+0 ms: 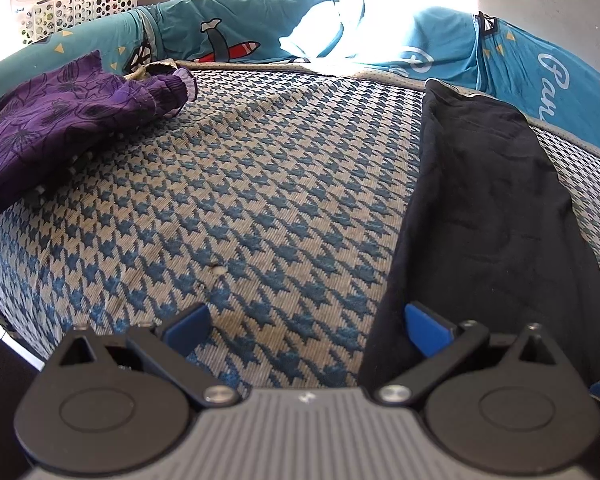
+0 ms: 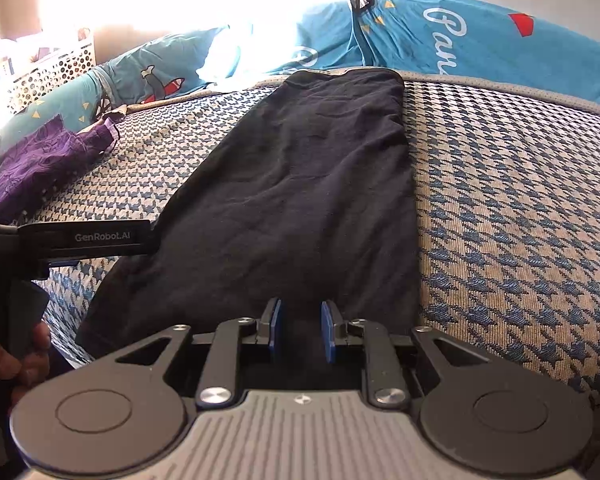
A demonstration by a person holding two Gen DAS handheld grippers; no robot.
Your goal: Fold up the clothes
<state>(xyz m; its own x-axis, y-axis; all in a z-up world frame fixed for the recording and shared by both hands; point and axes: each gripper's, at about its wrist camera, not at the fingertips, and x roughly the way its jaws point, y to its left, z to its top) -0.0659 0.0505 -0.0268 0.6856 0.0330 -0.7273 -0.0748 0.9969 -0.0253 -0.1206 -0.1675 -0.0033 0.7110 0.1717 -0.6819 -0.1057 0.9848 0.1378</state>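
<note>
Fingers (image 2: 16, 356) of the person's left hand wrap the handle of the left gripper (image 1: 306, 326), which tilts downward with jaws spread wide and empty over the houndstooth mattress (image 1: 228, 200). The right gripper (image 2: 302, 330) also slants down, its jaws narrowly parted with nothing pinched between the pads. The black garment (image 2: 300, 184) lies flat, folded into a long strip, its near edge under the right jaws and just beside the left gripper's right finger. A purple garment (image 1: 48, 120) sits crumpled well apart.

Open bed middle between two garments

Bare houndstooth bed (image 1: 240, 184) lies free between the purple garment (image 1: 60, 120) at the left edge and the black garment (image 1: 488, 208) toward the right; teal pillows (image 1: 228, 32) block the far edge.
</note>
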